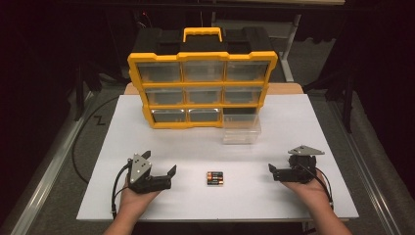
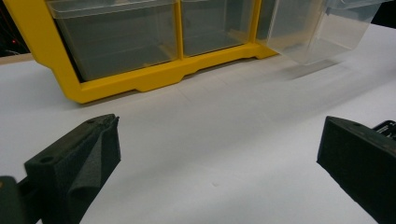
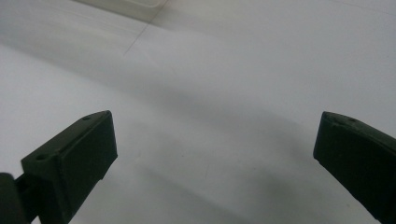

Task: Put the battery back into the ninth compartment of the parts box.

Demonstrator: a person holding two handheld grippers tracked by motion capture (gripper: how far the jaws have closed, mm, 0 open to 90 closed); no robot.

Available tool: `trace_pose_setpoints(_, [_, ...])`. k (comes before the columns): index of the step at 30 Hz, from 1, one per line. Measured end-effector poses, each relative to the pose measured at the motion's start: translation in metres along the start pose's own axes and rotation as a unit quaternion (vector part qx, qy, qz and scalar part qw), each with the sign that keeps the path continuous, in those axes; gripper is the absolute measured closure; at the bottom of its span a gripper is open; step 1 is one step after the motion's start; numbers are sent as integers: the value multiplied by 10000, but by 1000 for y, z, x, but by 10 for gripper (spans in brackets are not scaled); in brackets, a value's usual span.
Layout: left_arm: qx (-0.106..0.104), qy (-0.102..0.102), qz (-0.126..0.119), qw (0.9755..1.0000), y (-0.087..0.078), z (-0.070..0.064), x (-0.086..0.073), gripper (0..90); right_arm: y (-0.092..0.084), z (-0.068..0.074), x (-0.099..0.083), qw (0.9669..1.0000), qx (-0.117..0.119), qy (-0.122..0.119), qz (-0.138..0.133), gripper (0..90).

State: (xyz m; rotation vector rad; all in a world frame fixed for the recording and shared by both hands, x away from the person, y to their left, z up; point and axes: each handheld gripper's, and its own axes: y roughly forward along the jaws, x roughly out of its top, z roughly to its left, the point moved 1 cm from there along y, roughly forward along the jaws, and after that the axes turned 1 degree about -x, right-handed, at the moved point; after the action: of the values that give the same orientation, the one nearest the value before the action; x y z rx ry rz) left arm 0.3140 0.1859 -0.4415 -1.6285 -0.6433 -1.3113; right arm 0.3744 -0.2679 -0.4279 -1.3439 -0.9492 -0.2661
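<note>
A small pack of batteries [image 1: 215,178] lies on the white table [image 1: 274,200] near its front, between my two grippers. My left gripper [image 1: 159,162] rests in a hand left of the pack, jaws wide open and empty. In the left gripper view, the gripper [image 2: 217,149] faces the yellow organizer [image 2: 140,79]. My right gripper [image 1: 281,164] is held right of the pack, also open with nothing in it. In the right gripper view, its jaws [image 3: 215,149] stand far apart over bare table.
The yellow organizer [image 1: 202,88] with several clear drawers stands at the table's back. A clear drawer [image 1: 241,131] is out of its bottom-right slot and sits on the table in front of it; the left gripper view shows the same drawer [image 2: 322,32].
</note>
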Motion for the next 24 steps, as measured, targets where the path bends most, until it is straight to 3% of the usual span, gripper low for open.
trace_pose_setpoints(14, [-46, 89, 60, 9999, 1, -1, -1, 3, 0, 2, 6, 9973, 158, -300, 656, 10])
trace_pose_setpoints(24, [-135, 75, 21, 9999, 0, -2, -1, 3, 3, 5, 11, 9910, 388, -425, 1205, 10])
